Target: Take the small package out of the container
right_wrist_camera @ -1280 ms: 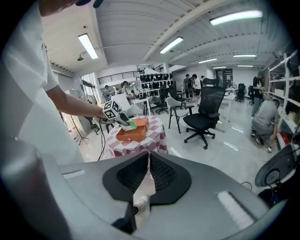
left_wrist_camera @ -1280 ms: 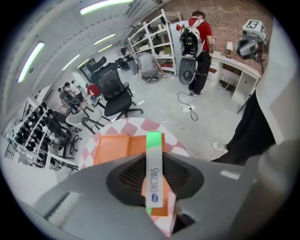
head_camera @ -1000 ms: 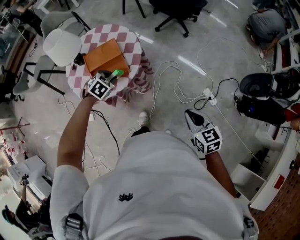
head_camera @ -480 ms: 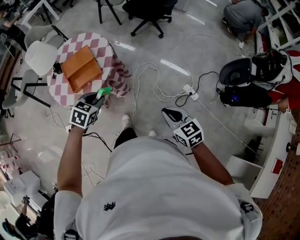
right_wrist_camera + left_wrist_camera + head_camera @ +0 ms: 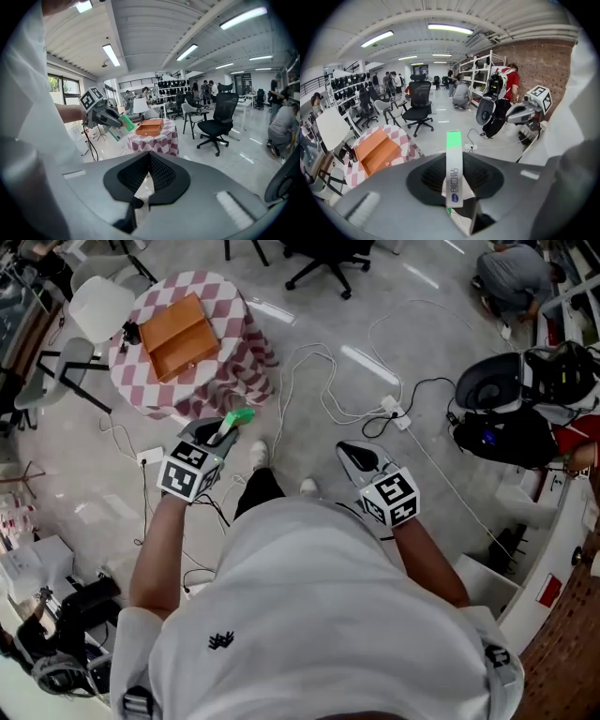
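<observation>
The left tongs (image 5: 454, 190) are clamped on the small package (image 5: 453, 171), which they hold in the air above the floor, well clear of the table (image 5: 239, 329). The package's long axis runs along the tongs. Its bright green end points outward, to 12 o'clock in the left gripper view and to about 1 o'clock in the head view (image 5: 236, 417). It is a flat white packet seen edge-on, with a dark blue mark and some print too blurred to read. Its near end is buried between the pads, and its broad faces hardly show. The right tongs (image 5: 148, 159) are closed tip to tip with nothing between them, and they hang beside the person's body. At 11 o'clock from the package, the open orange box (image 5: 178, 334) sits on the red-and-white checked table.
</observation>
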A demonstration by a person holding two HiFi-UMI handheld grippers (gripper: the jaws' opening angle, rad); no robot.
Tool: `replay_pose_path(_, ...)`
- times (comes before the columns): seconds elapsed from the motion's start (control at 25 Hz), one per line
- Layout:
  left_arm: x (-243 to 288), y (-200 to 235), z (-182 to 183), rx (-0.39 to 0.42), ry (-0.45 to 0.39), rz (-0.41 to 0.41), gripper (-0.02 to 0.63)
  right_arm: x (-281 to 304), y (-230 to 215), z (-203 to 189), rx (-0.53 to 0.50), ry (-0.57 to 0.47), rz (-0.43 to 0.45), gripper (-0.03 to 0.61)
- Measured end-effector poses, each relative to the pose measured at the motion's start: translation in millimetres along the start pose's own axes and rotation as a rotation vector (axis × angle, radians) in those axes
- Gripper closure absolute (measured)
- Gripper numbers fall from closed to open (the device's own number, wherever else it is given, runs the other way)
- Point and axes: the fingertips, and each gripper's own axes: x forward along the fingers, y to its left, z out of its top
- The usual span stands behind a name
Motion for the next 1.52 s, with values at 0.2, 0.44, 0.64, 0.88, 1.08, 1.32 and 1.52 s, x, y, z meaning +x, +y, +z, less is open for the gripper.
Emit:
replay_pose_path(0.2,-9,-15,-4,0.005,0.006,0.004,0.465,-2,5,2,-0.007,-0.014,0.017,0.578)
replay_pose_path(0.44,-17,-21,-9,0.009,0.011,0.014,0.465,-3,14,2,-0.021,-0.017,0.04,0.578)
replay_pose_path(0.64,-23,-25,-10,0.011,0.002,0.023,0.465,-3,19,1,-0.028,-0.019,0.049,0.578)
replay_pose_path(0.88,-24,-27,-11,-0.002,0.009,0.025,0.465,-2,19,7,-0.028,-0.031,0.055,0.578)
replay_pose_path(1.08,-27,-25,-13,-0.011,0.017,0.027,0.465,3,23,10,-0.023,-0.039,0.056,0.578)
replay_pose_path(1.32,-31,-18,-19,-0.031,0.012,0.028,0.465,16,29,11,-0.04,-0.05,0.055,0.578)
replay_pose_path(1.52,-39,0,-21,-0.048,0.011,0.016,0.465,31,34,23,-0.044,-0.041,0.037,0.578)
